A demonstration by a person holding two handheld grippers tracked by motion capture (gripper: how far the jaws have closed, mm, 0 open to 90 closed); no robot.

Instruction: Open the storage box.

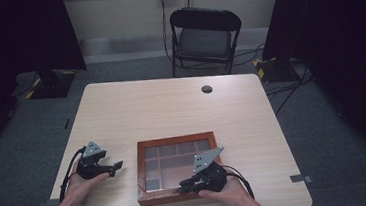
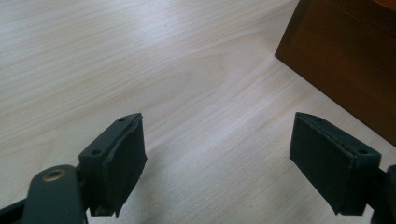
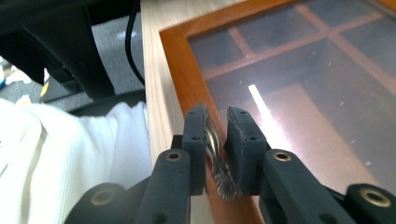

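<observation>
A shallow wooden box [image 1: 174, 140] with a dark glass lid over several compartments lies near the table's front edge. My right gripper [image 1: 184, 185] is at its front rail. In the right gripper view the right gripper [image 3: 217, 116] is shut on a small scalloped metal clasp [image 3: 215, 156] fixed to the box's front frame [image 3: 180, 60]. My left gripper [image 1: 115, 166] hovers over bare table to the left of the box. In the left gripper view the left gripper [image 2: 217, 149] is open, with nothing between its pads and the box's side wall [image 2: 345, 60] ahead at the right.
The light wooden table [image 1: 171, 109] has a round cable hole [image 1: 207, 89] near its far edge. A black folding chair [image 1: 204, 36] stands behind it. A white sleeve [image 3: 70, 149] lies close beside the right gripper. Cables trail from both grippers toward the front edge.
</observation>
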